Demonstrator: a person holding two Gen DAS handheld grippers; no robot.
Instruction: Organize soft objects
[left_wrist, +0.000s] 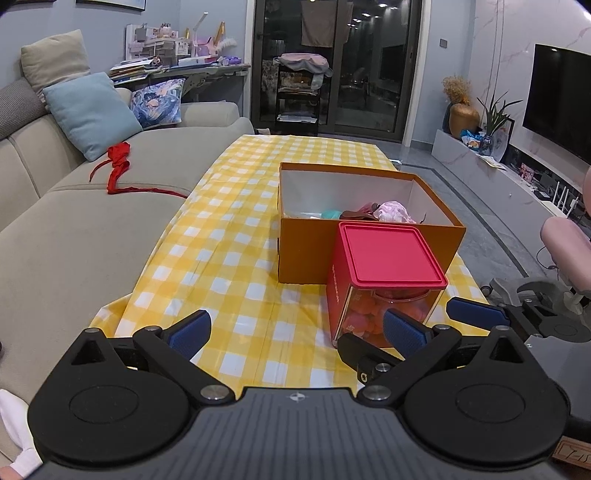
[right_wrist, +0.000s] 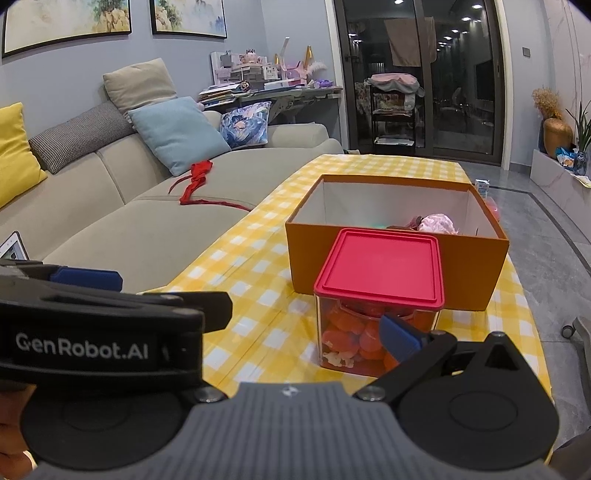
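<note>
A clear square canister (left_wrist: 384, 291) with a red snap lid (right_wrist: 380, 267) stands on the yellow checked tablecloth (left_wrist: 229, 236), touching or just short of the front wall of an open orange cardboard box (left_wrist: 369, 206). Rounded orange-pink soft pieces (right_wrist: 347, 336) crowd the canister behind its glossy wall. In the box lie a crumpled pink soft thing (left_wrist: 393, 212), something teal and something dark, too low to name.

The left gripper (left_wrist: 295, 326) is spread wide and holds nothing; the right gripper (right_wrist: 399, 334) shows one blue ribbed pad, the other hidden, so I cannot tell its state.

The lid sits on, which fits a filled, closed canister or one awaiting opening; either way both grippers hover just short of it.

A limp red cloth (left_wrist: 118, 166) sprawls on the beige sofa (left_wrist: 74, 236), well apart.
</note>
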